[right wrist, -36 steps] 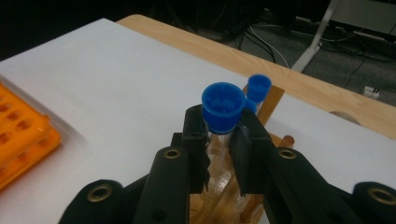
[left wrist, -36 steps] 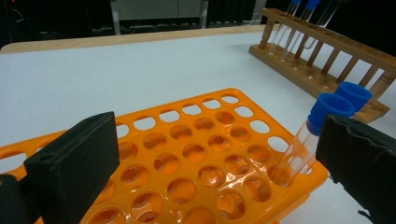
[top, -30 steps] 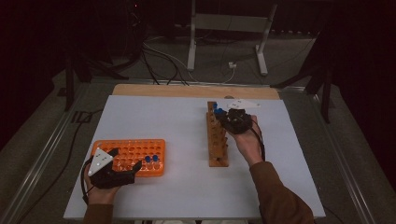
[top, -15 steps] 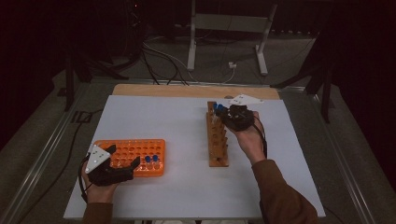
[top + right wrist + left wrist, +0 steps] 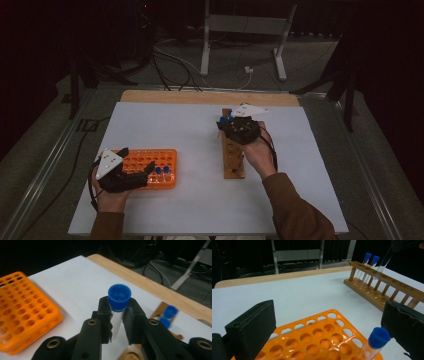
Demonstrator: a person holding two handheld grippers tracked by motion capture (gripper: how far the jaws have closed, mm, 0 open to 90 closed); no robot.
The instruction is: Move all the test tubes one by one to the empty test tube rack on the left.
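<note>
White table (image 5: 165, 125); right tool (image 5: 119, 315) clamps blue-capped tube (image 5: 119, 302) over wooden rack (image 5: 233, 160); left tool (image 5: 324, 322) open.

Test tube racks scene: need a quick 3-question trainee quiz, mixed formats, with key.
1. True or false: the right gripper is shut on a blue-capped test tube.
2. How many capped tubes already stand in the wooden rack in the left gripper view?
A) none B) two C) five
3. Fill in: the left gripper rests at the ____ rack, fingers open.

Key:
1. True; the fingers clamp the tube just under its cap.
2. B; two stand at the rack's far end, beside the tube held over the rack.
3. Orange; a capped tube stands in it near one finger.
</note>
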